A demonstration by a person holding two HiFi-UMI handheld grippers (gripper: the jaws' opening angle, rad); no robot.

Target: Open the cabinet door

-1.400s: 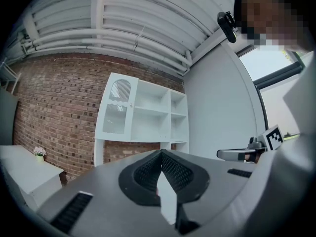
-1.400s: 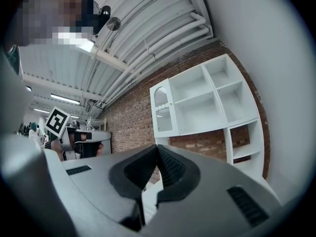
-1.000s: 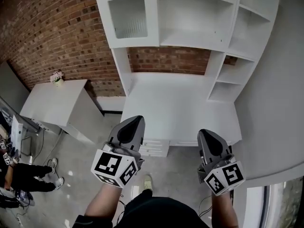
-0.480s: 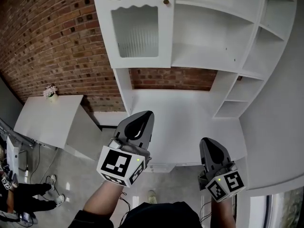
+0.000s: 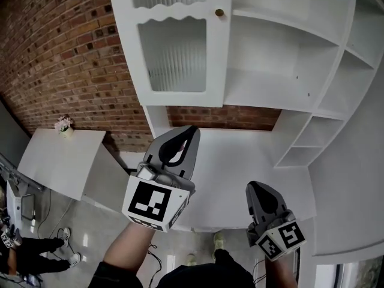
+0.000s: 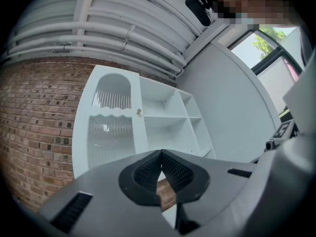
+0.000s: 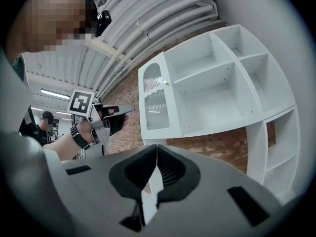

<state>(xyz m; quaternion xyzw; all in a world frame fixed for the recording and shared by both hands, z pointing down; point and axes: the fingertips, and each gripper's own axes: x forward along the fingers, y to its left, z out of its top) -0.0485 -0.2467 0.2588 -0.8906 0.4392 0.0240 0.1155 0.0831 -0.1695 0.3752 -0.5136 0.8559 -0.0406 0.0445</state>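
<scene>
The white wall cabinet's door (image 5: pixel 174 47) has two ribbed glass panes and a small brass knob (image 5: pixel 219 12) at its right edge; it stands closed. My left gripper (image 5: pixel 192 129) is shut and empty, raised in front of the desk, below the door and clear of it. My right gripper (image 5: pixel 254 187) is lower and to the right, also shut with nothing in it. In the left gripper view, door (image 6: pixel 111 127) and knob (image 6: pixel 139 112) lie ahead of the closed tips (image 6: pixel 161 154). The right gripper view shows the door (image 7: pixel 157 100) and the left gripper (image 7: pixel 116 113).
Open white shelves (image 5: pixel 282 53) fill the cabinet right of the door, with narrower ones (image 5: pixel 312 137) curving down the right side. A white desk top (image 5: pixel 240 161) lies underneath, before a brick wall (image 5: pixel 66 59). A low white table (image 5: pixel 60 161) with a flower pot (image 5: pixel 63 125) stands left.
Both grippers have come closer to the cabinet, which now fills more of the head view. The left gripper has also risen and rolled a little. Both stay shut.
</scene>
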